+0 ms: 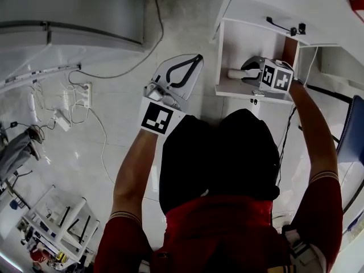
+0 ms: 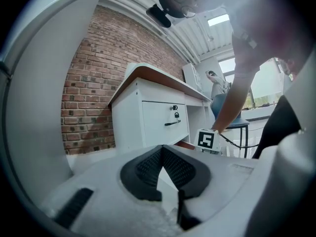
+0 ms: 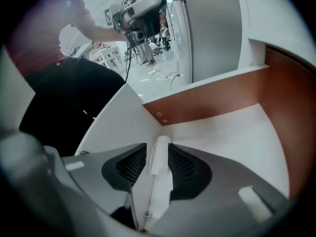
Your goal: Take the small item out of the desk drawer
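Observation:
The desk drawer (image 1: 226, 88) stands pulled out at the upper right of the head view, white inside with a brown wall (image 3: 212, 98). A small white cylinder-shaped item (image 1: 234, 73) lies in it against the drawer's side wall. My right gripper (image 1: 248, 73) reaches into the drawer. In the right gripper view the item (image 3: 160, 152) lies between the two black pads, which stand apart around it, so this gripper (image 3: 157, 163) is open. My left gripper (image 1: 196, 58) hangs over the floor left of the desk, its pads (image 2: 148, 164) meeting at the tips with nothing between them.
The white desk (image 1: 284, 4) has a shut upper drawer with a black handle (image 1: 278, 24). A blue chair (image 1: 352, 124) stands at the right edge. Cables and a power strip (image 1: 85, 92) lie on the floor at left. A white rack (image 1: 62, 220) stands lower left.

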### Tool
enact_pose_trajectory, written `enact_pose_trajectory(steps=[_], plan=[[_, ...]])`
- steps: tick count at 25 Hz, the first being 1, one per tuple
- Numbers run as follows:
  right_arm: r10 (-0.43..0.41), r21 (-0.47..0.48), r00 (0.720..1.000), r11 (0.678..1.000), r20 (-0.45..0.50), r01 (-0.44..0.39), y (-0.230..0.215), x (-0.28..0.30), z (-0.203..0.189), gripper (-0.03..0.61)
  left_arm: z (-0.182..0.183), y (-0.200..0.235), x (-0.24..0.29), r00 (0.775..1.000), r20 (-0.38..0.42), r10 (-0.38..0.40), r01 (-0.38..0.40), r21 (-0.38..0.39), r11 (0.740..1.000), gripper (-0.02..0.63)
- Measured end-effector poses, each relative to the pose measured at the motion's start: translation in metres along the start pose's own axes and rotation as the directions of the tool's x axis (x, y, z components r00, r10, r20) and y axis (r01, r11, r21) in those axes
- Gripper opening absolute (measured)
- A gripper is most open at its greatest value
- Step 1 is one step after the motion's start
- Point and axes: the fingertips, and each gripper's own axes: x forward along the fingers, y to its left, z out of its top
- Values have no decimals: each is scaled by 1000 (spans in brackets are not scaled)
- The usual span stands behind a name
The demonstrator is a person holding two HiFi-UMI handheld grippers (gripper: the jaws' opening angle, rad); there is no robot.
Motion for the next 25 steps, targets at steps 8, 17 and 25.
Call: enact_pose_trajectory(steps=[8, 17, 25], plan=[[77, 1, 989, 997, -126, -78, -3, 32, -34, 170, -23, 0, -4, 1000, -29, 9, -9, 3, 1000, 3], [103, 37, 985, 994, -138, -99, -6, 47, -41, 153, -28, -1, -1, 999, -34, 11, -12, -19, 1000, 3], [53, -4, 986, 999, -159, -54, -7, 42, -36, 124, -19, -2, 0, 999, -48, 0, -2, -36, 999, 3]])
